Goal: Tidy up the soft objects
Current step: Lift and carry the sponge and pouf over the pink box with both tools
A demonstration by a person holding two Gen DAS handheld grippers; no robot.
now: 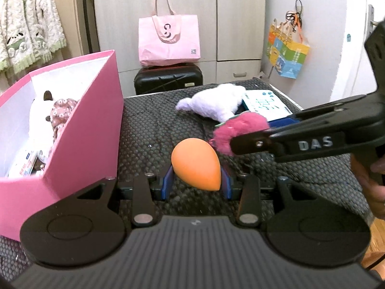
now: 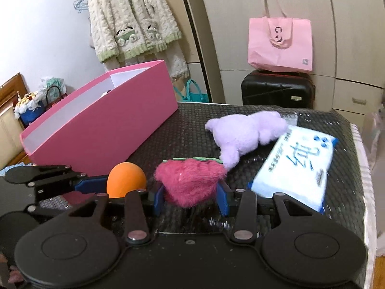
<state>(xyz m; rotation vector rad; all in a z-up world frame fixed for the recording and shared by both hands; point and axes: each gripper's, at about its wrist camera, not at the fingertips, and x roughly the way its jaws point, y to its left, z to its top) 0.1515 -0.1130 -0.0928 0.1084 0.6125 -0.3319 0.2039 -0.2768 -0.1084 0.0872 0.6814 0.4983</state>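
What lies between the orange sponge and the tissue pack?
The pink plush lies between the sponge and the tissue pack, seen in the right wrist view.

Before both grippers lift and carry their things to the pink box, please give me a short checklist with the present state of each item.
1. Orange sponge sits between the left gripper pads: ok.
2. Left grip is firm enough to lift: cannot tell; the pads flank the sponge, but contact is unclear.
3. Pink fuzzy strawberry sits between the right gripper pads: ok.
4. Right grip is closed on it: cannot tell.
5. Pink box is open on top, with room beside the plush toys inside: ok.
6. Purple plush and tissue pack lie away from the path to the box: ok.
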